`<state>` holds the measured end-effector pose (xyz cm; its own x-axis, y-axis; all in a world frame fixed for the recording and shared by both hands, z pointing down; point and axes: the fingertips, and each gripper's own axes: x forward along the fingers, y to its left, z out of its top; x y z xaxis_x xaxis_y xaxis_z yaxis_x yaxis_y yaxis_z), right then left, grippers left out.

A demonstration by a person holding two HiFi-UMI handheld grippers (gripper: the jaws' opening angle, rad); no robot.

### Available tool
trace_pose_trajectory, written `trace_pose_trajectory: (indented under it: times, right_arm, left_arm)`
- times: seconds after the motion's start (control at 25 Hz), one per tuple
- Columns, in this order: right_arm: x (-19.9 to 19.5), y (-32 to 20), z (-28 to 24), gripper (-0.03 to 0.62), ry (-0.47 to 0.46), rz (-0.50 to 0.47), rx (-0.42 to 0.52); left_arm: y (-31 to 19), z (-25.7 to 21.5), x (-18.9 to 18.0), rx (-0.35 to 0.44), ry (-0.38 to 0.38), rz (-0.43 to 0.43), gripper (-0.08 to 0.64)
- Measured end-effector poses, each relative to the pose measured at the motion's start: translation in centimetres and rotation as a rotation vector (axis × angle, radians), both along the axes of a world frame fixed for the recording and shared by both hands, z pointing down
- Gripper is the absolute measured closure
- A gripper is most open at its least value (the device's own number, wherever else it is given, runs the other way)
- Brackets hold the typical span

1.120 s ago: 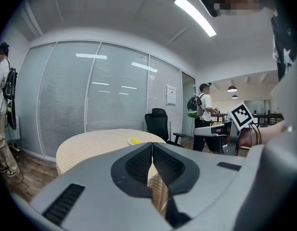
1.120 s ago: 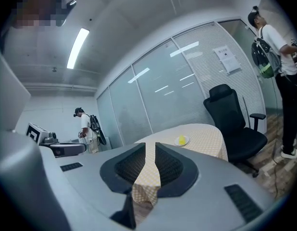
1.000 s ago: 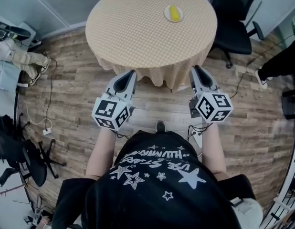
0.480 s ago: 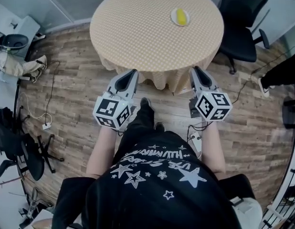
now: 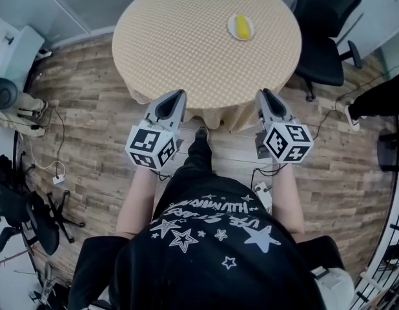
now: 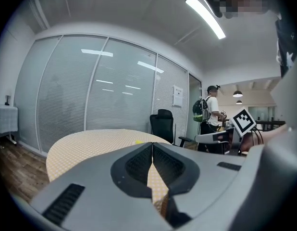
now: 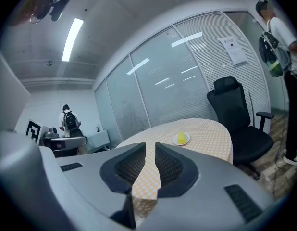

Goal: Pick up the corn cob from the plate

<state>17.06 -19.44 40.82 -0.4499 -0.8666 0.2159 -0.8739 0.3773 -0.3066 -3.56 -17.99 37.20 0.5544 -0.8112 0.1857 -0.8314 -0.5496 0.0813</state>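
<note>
A yellow corn cob (image 5: pixel 241 26) lies on a small white plate (image 5: pixel 233 33) at the far right of a round table with a checked cloth (image 5: pixel 186 44). Both grippers are held level at the table's near edge, well short of the plate. My left gripper (image 5: pixel 178 93) is shut with nothing in it, and my right gripper (image 5: pixel 263 93) is shut and empty too. In the right gripper view the corn cob (image 7: pixel 181 137) sits beyond the closed jaw tips (image 7: pixel 151 144). In the left gripper view it is only a yellow speck (image 6: pixel 139 142) past the jaw tips (image 6: pixel 152 145).
A black office chair (image 5: pixel 322 24) stands at the table's right. A person's dark leg and shoe (image 5: pixel 374 89) reach in at the right edge. Cables and another chair base (image 5: pixel 38 212) lie on the wooden floor to the left. Glass partitions (image 7: pixel 177 81) stand behind the table.
The person has stepped toward the table, so its near edge now lies under both gripper tips. Both grippers stay shut and side by side.
</note>
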Motion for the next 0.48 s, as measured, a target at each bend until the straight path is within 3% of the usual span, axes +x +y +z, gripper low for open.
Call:
trace_pose_trajectory:
  times: [0.48]
  right_arm:
    - [1.3, -9.4, 0.1, 0.534, 0.022, 0.082, -0.017]
  left_arm:
    - [-10.9, 0.7, 0.5, -0.018, 0.016, 0.056, 0.549]
